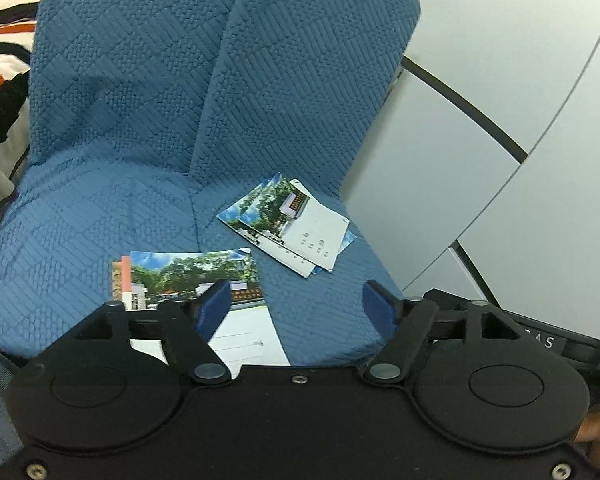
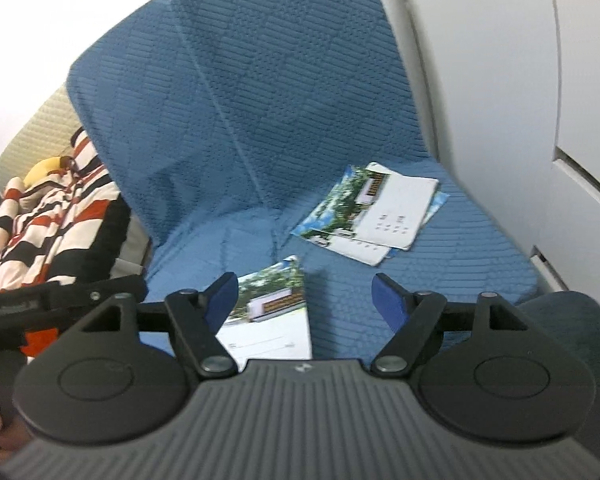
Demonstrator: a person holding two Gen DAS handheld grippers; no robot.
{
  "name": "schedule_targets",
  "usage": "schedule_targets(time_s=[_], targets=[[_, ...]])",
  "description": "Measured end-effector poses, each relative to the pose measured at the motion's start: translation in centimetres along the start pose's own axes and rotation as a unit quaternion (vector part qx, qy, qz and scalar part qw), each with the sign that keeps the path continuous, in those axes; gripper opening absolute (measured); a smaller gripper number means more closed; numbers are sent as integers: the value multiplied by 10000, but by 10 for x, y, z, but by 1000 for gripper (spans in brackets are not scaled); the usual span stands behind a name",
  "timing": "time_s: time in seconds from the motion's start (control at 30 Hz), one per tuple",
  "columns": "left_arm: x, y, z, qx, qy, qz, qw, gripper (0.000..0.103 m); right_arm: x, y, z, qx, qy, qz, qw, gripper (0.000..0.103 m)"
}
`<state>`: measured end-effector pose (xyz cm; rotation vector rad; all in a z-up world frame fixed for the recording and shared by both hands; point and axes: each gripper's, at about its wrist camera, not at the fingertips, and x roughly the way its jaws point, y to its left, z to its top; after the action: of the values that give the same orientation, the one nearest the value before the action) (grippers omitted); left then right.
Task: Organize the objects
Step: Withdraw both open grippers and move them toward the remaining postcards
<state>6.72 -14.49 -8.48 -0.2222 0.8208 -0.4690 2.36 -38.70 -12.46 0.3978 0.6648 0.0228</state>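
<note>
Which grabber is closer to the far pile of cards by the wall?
Hard to tell. The left gripper and right gripper both hang open above the near card, each well short of the far pile.

- Left tongs [image 1: 296, 300]: black body, round pivot caps, silver screws, blue pads [image 1: 214, 304].
- Right tongs [image 2: 304, 294]: ribbed grey housing, black linkages, blue pads [image 2: 386, 294].
- Skin, probably fingers [image 1: 596, 432], shows at the edge.

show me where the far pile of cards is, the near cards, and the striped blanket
far pile of cards [image 1: 300, 236]: left wrist view, white face of the top card.
near cards [image 1: 192, 266]: left wrist view, tree photo on the top card.
striped blanket [image 2: 56, 224]: right wrist view, red, black and white stripes.
</note>
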Motion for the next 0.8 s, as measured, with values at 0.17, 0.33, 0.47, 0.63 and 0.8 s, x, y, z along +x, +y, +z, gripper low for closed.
schedule_targets(time_s=[0.17, 0.33, 0.47, 0.63, 0.8], targets=[[7, -20, -1, 223, -98, -20, 9997, 100, -1, -13, 2, -48, -17, -73, 10000, 92], [17, -30, -3, 192, -51, 17, 9998, 102, -1, -28, 4, 6, -46, -127, 9999, 92], [28, -32, -5, 86, -18, -1, 10000, 102, 4, -37, 3, 32, -44, -155, 9999, 92], [42, -32, -8, 82, -58, 85, 9999, 102, 16, -51, 2, 77, -25, -280, 9996, 92], [61, -33, -8, 102, -45, 191, 9998, 102, 32, -66, 2, 230, 25, -474, 9986, 92]])
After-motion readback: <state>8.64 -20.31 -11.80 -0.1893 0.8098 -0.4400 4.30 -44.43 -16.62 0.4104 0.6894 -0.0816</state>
